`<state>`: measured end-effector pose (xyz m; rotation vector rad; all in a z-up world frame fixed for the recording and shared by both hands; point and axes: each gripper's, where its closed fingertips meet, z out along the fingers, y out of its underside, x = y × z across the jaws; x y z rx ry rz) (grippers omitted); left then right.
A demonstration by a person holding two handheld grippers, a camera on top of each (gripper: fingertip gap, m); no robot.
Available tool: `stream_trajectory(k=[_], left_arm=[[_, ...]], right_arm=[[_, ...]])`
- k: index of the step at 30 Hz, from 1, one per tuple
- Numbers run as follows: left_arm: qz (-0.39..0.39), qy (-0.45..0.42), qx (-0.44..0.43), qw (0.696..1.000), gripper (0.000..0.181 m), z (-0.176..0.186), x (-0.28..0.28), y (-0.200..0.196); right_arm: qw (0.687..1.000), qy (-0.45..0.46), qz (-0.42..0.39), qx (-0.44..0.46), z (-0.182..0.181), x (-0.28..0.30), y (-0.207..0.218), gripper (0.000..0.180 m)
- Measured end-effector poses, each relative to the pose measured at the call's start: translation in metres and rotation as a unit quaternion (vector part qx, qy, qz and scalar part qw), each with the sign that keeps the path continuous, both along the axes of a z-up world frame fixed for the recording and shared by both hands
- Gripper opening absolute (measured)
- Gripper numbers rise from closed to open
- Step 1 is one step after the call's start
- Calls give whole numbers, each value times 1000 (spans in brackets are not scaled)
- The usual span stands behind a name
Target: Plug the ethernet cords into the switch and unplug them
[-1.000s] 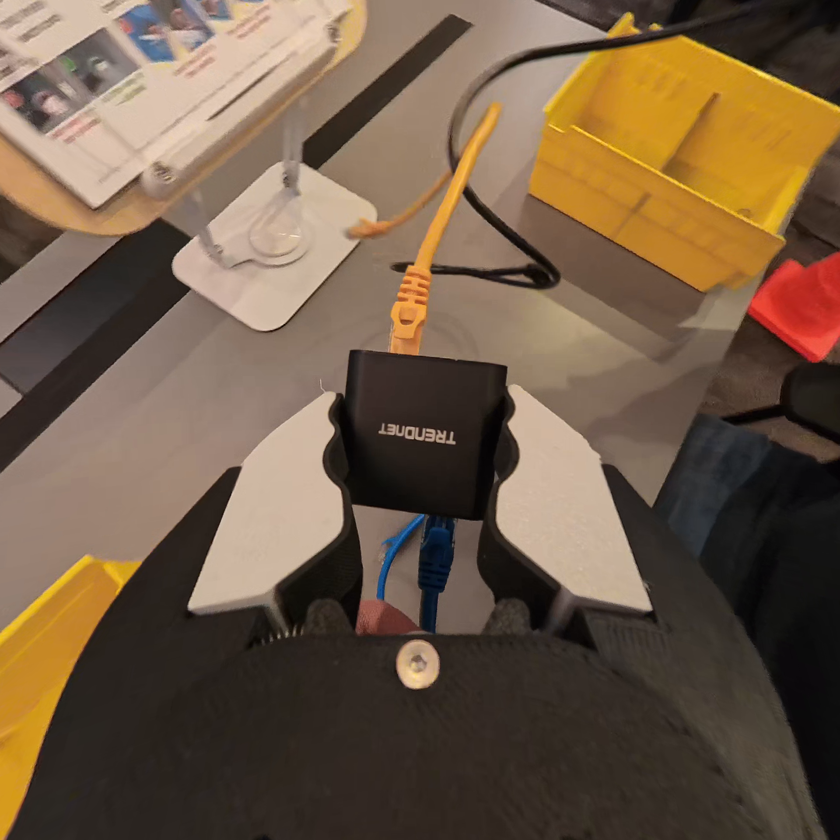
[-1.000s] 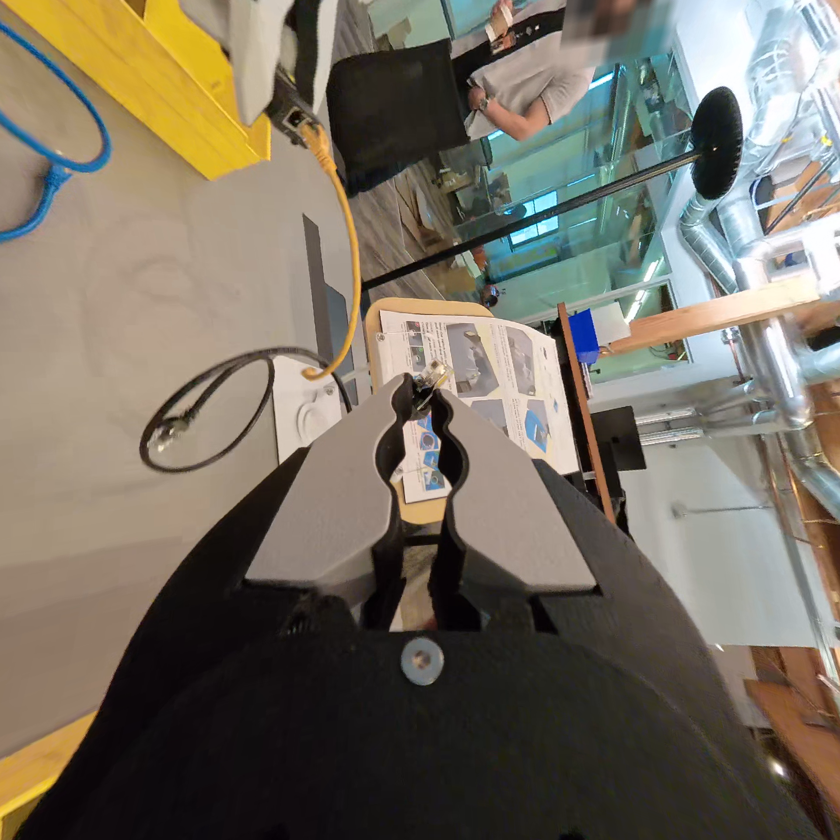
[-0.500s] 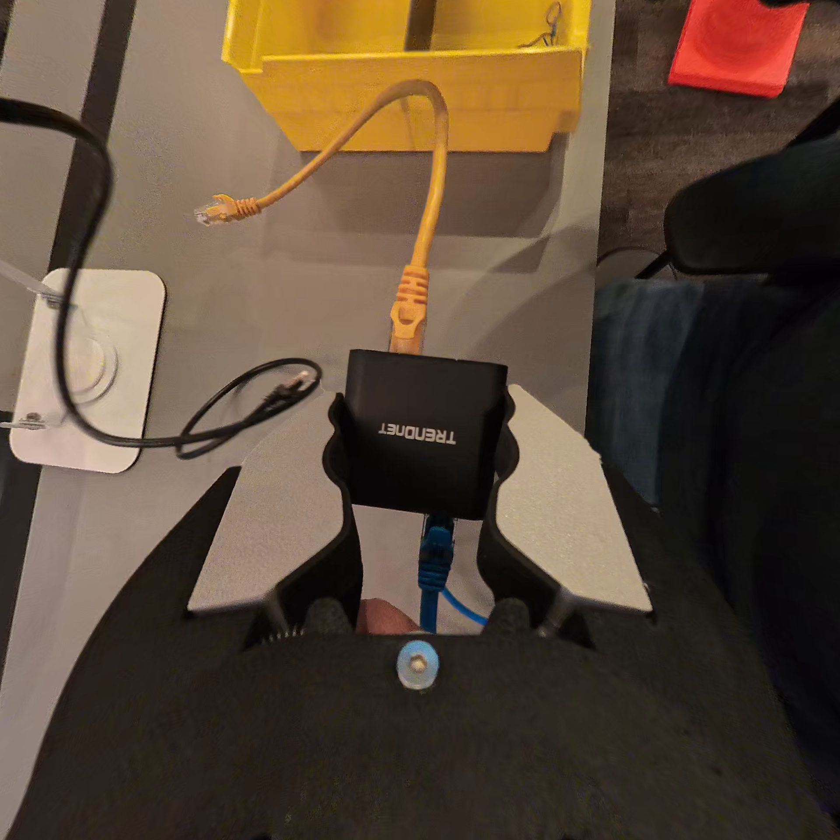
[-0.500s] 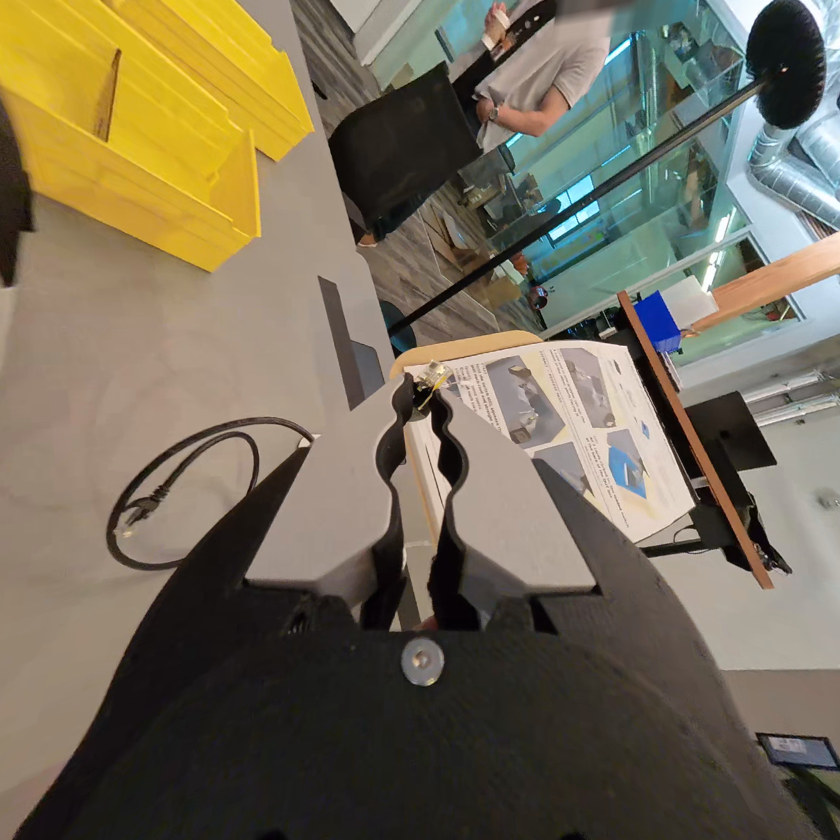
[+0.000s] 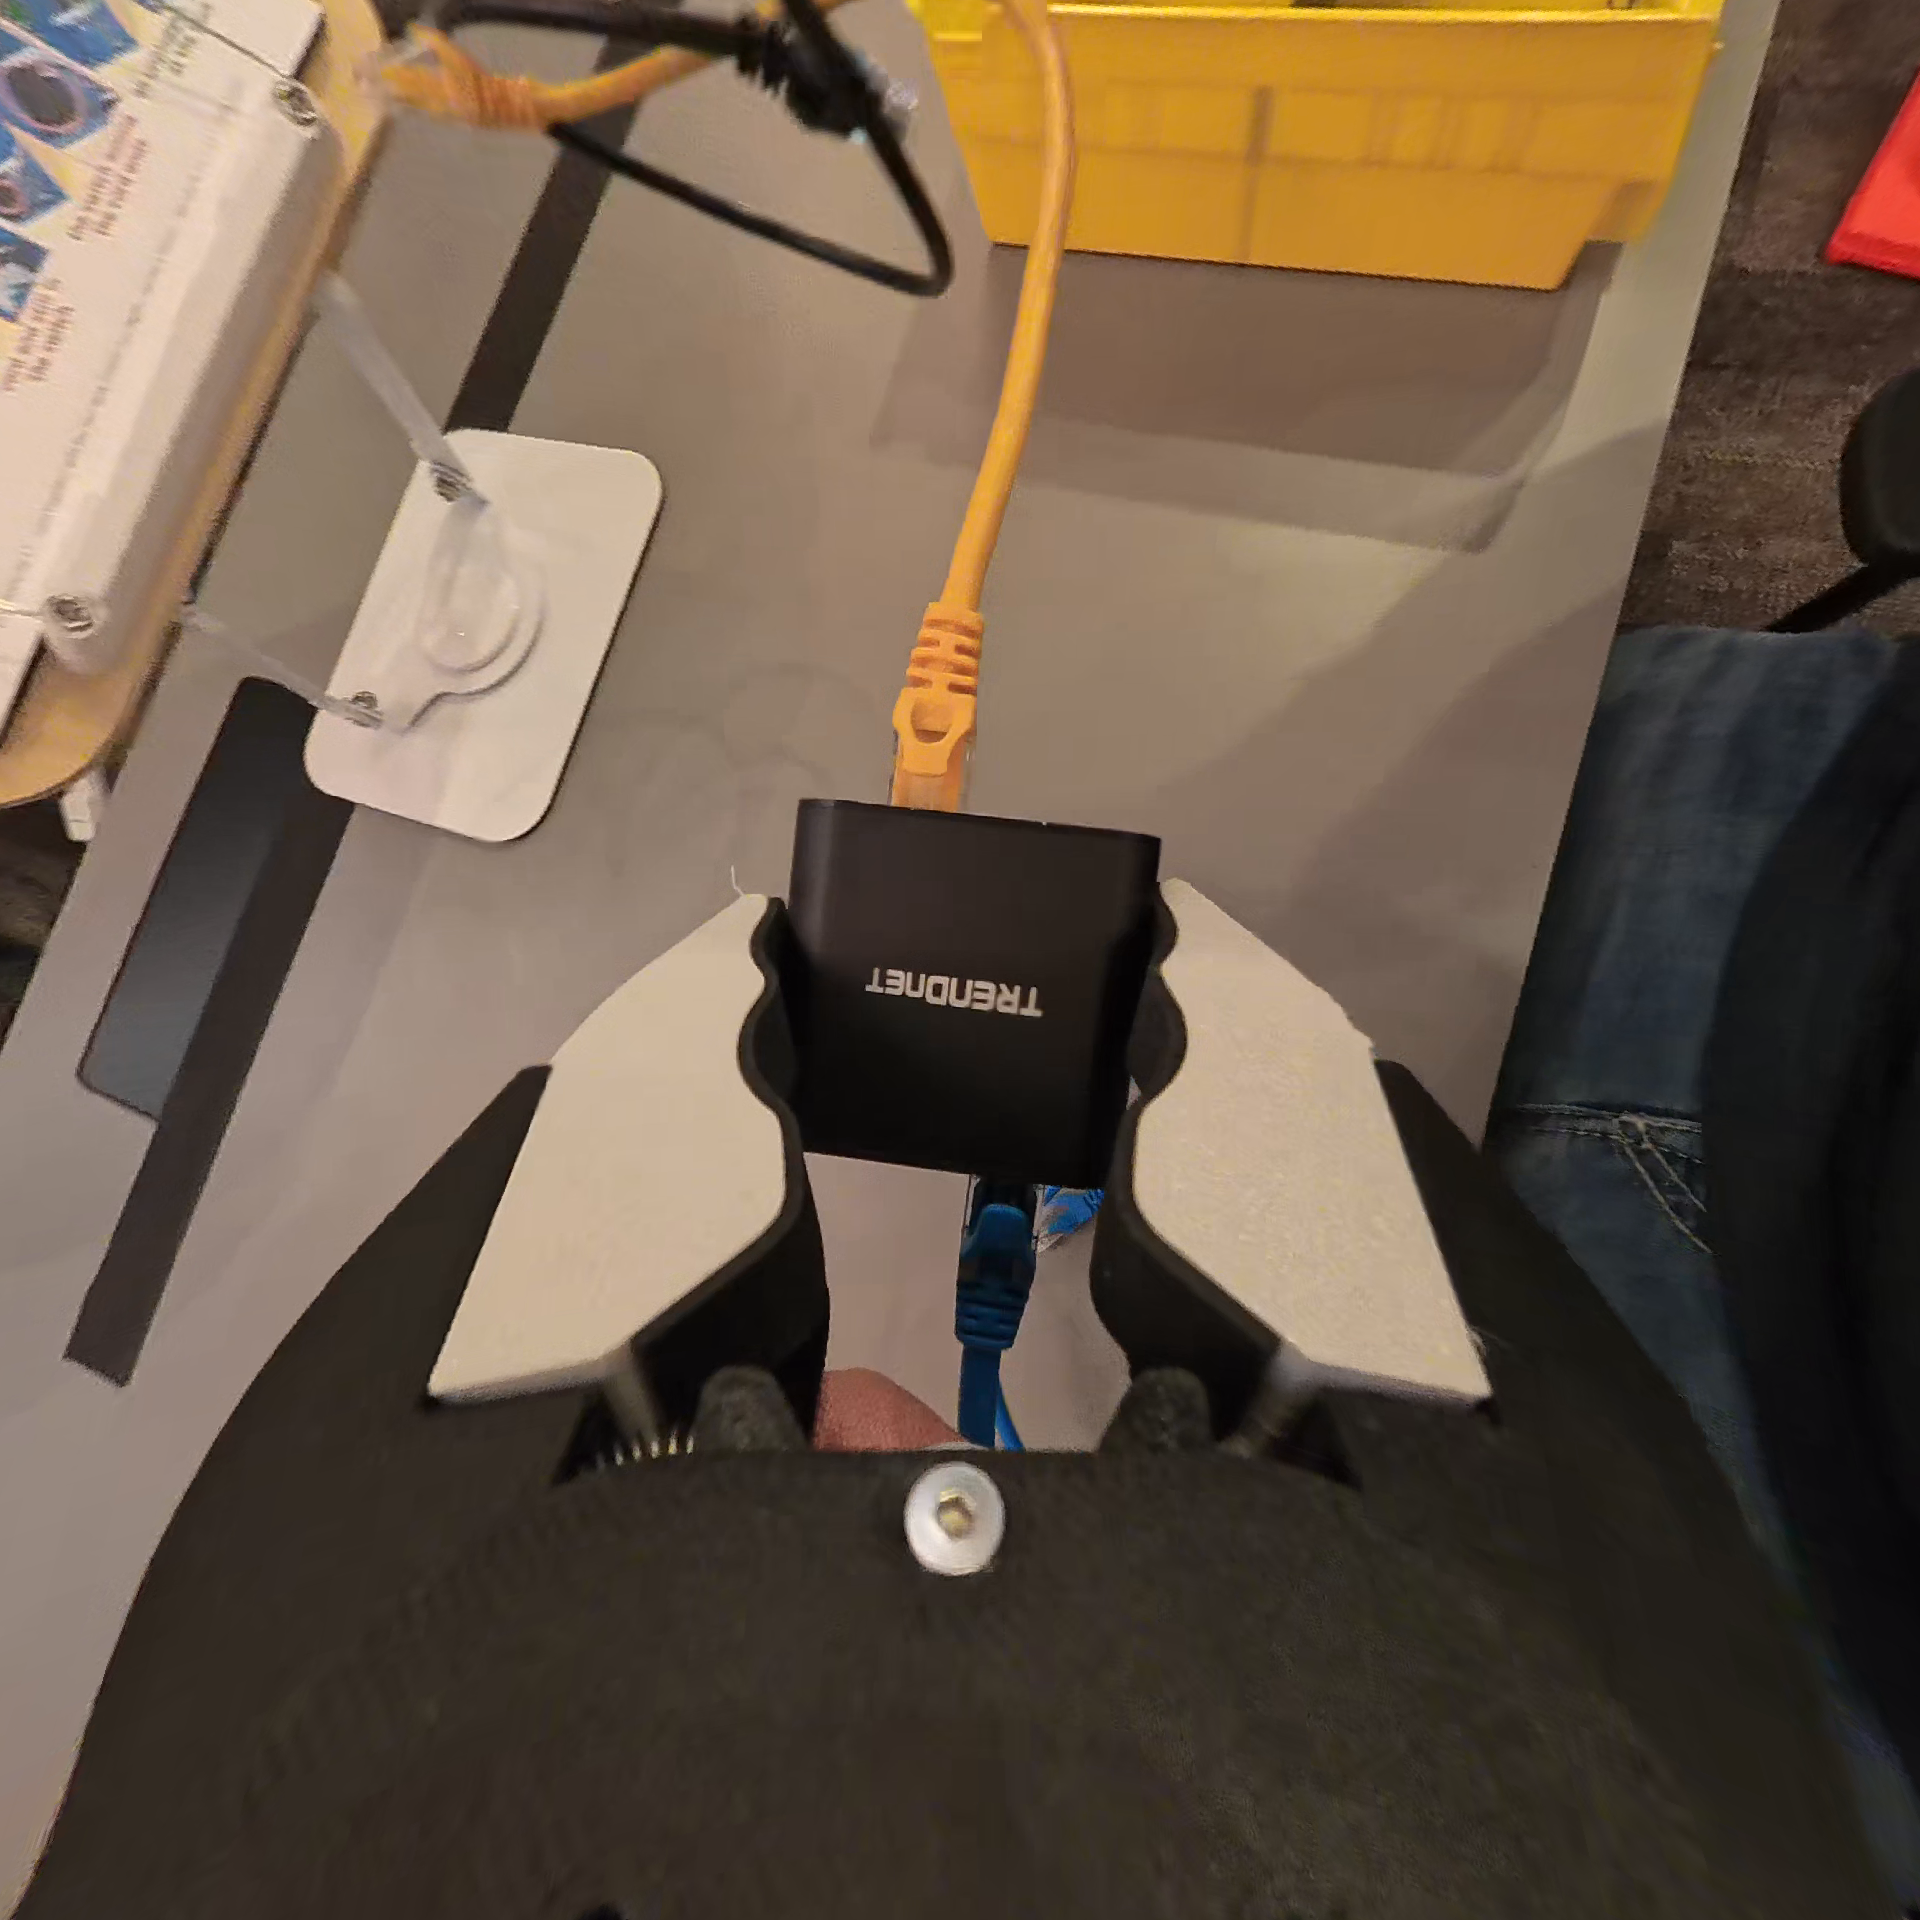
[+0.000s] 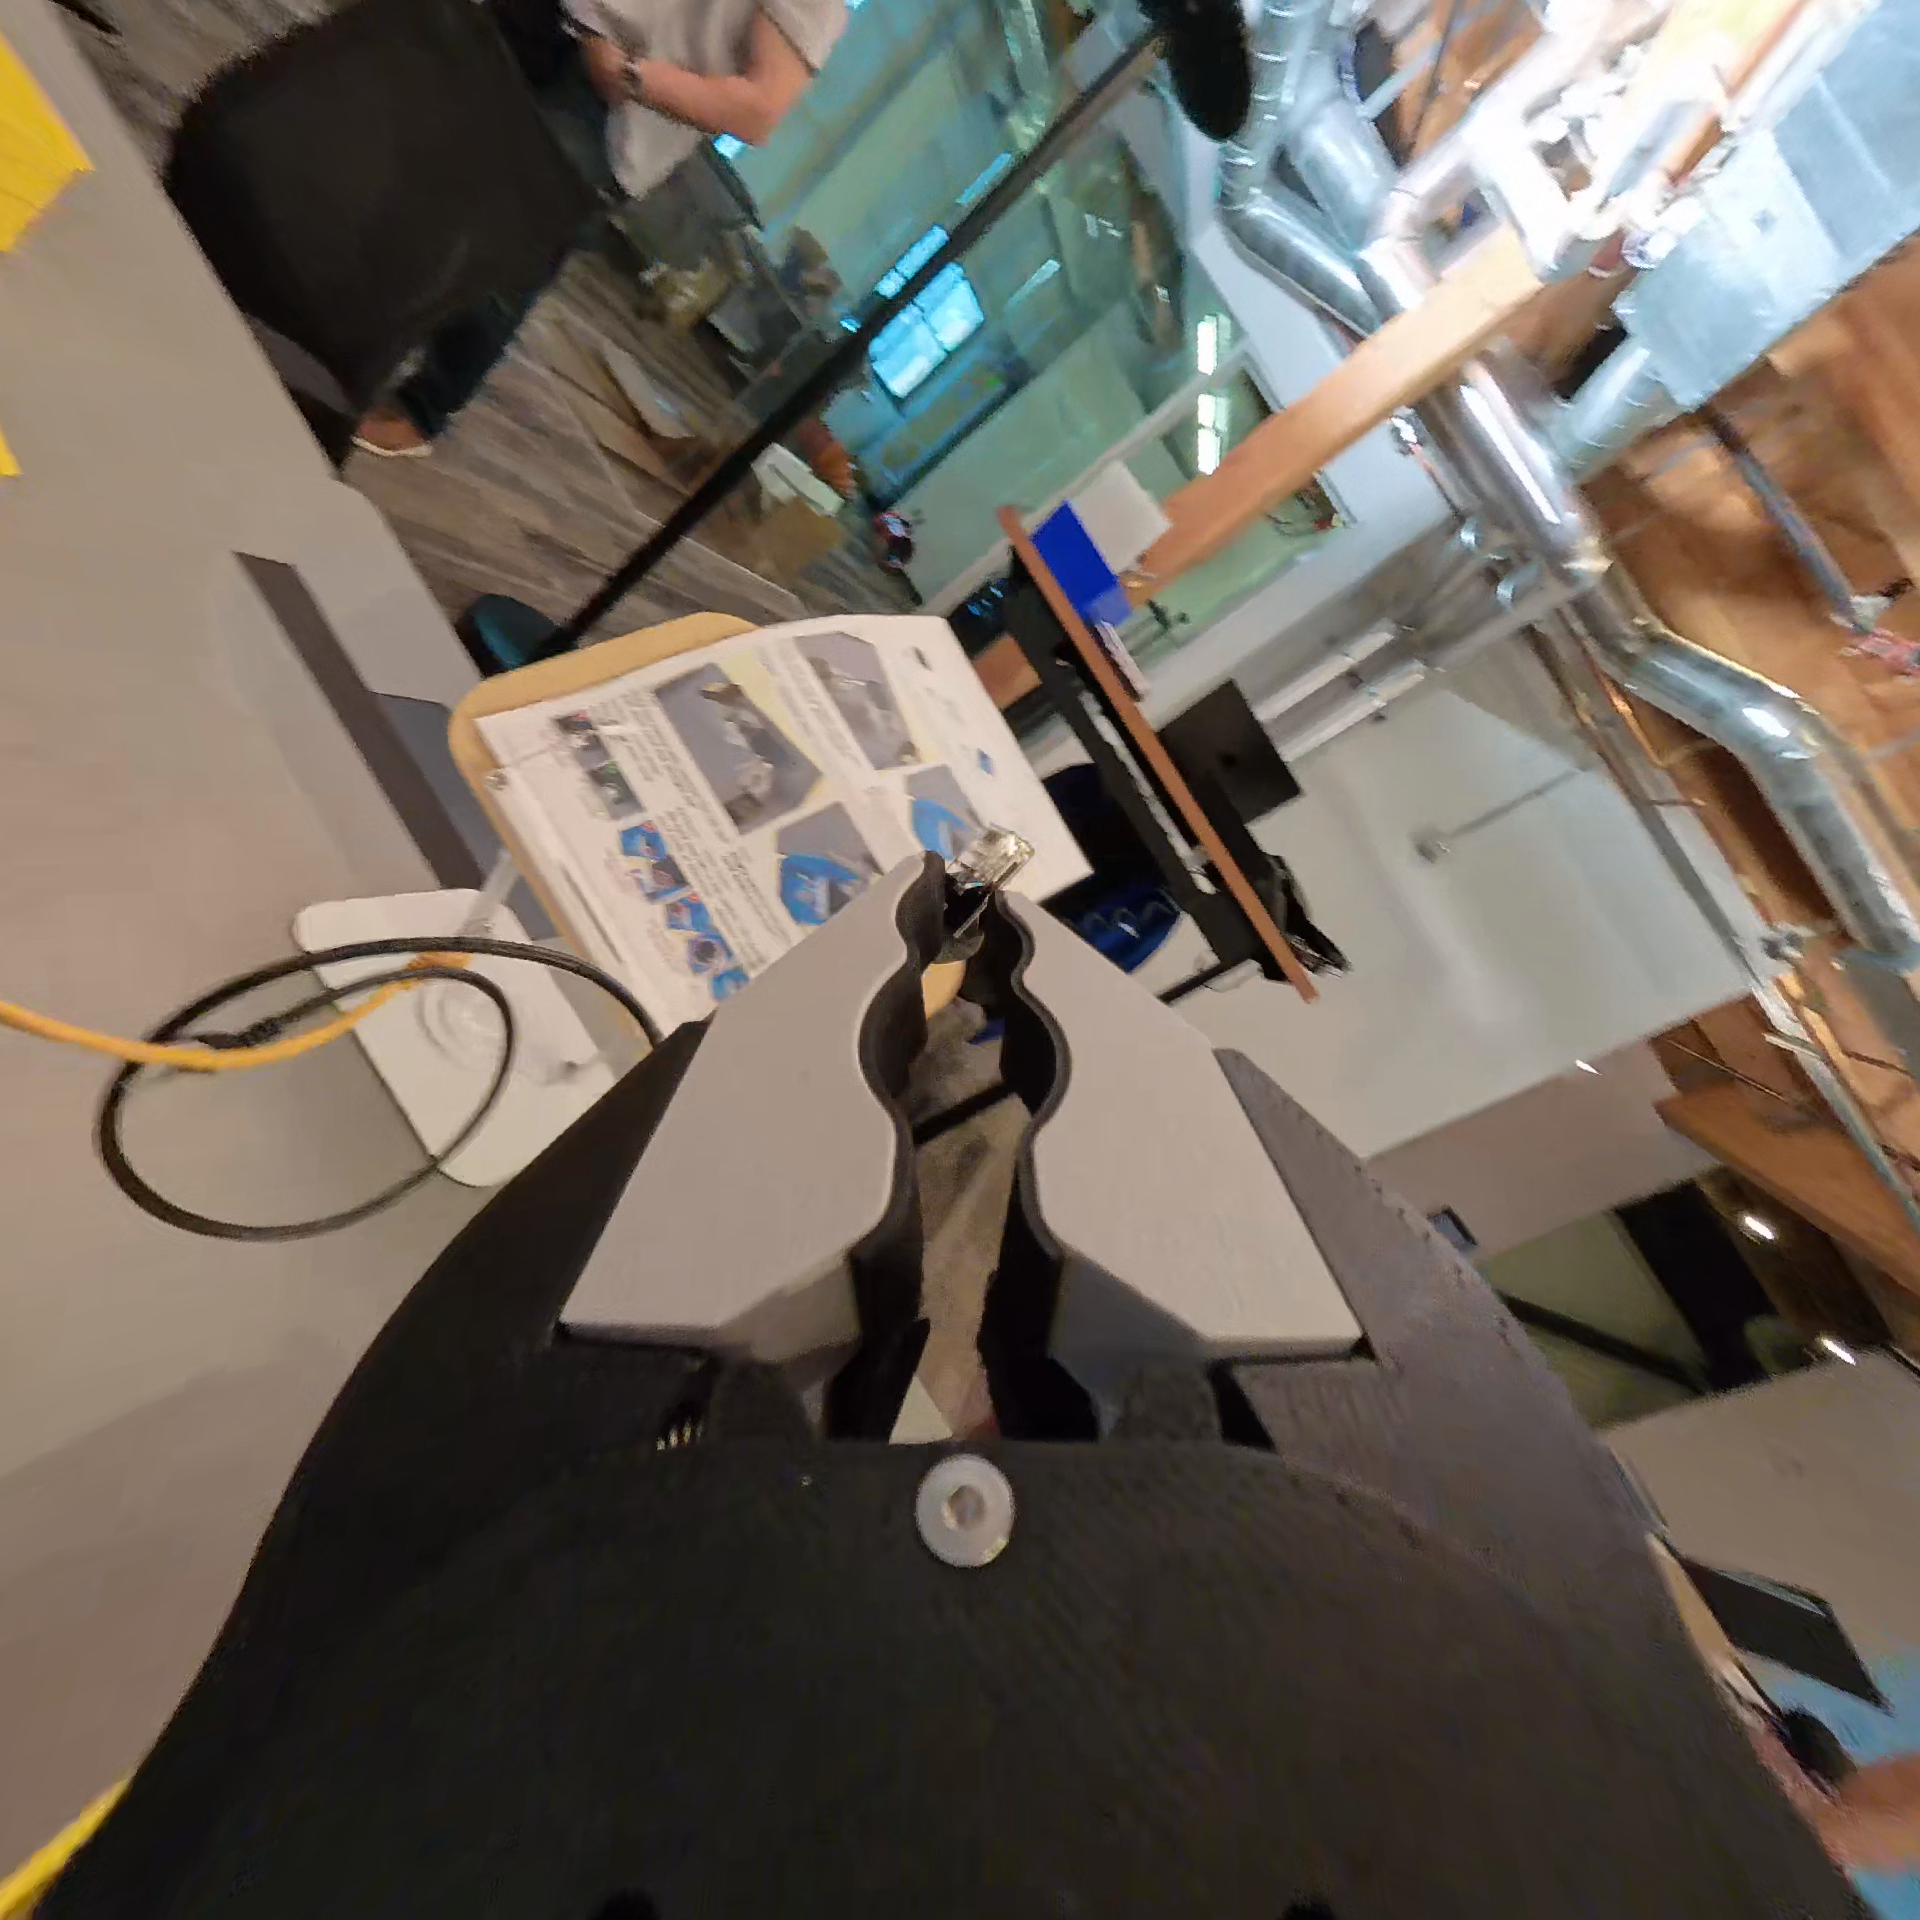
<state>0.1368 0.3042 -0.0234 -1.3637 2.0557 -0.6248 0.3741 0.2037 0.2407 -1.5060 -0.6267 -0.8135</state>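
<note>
My left gripper is shut on the black switch and holds it over the grey table. An orange cord is plugged into the switch's far side. Its loose plug lies at the far left. A blue cord is plugged into the near side, between the fingers. My right gripper is shut on the clear plug of a black cord and holds it in the air. The black cord's loop lies on the table, and its other plug shows in the left wrist view.
A yellow bin stands at the table's far edge. A sign board on a white stand base is at the left. A person's jeans leg is at the right. Another person stands far off behind a black chair. The grippers' ends are close to 35 cm from one another.
The left gripper has turned left with the switch, so the sign board is back in view. The right gripper has tilted upward, still gripping the black plug. Both stay shut.
</note>
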Motion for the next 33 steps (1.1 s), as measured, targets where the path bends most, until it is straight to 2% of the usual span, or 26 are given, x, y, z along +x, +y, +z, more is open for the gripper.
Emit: stream_trajectory(k=[3, 5, 10, 17, 21, 25, 29, 33], left_arm=[[-12, -8, -24, 1000, 63, 5, -4, 2], [-76, -28, -38, 996, 63, 13, -9, -13], [-216, -54, -45, 974, 63, 32, -18, -73], [-273, 2, 45, 961, 63, 13, 14, -124], [-292, 20, 82, 953, 63, -4, 30, -141], [-298, 21, 113, 948, 63, -16, 40, -149], [-320, -27, 134, 938, 63, 1, 42, -172], [-315, 12, 188, 930, 63, -20, 36, -153]], right_arm=[[997, -26, -69, 18, 24, 26, -31, 4], [995, -16, -95, 22, 29, 44, -41, 4], [988, -37, -152, -16, 2, 86, -25, 3], [998, 10, -18, -64, -52, 5, 61, 1], [997, 26, 17, -73, -63, -21, 95, 2], [997, 37, 5, -74, -69, -13, 118, 2], [995, 50, -7, -85, -84, -3, 140, 2], [992, 94, -25, -79, -88, 26, 150, 3]])
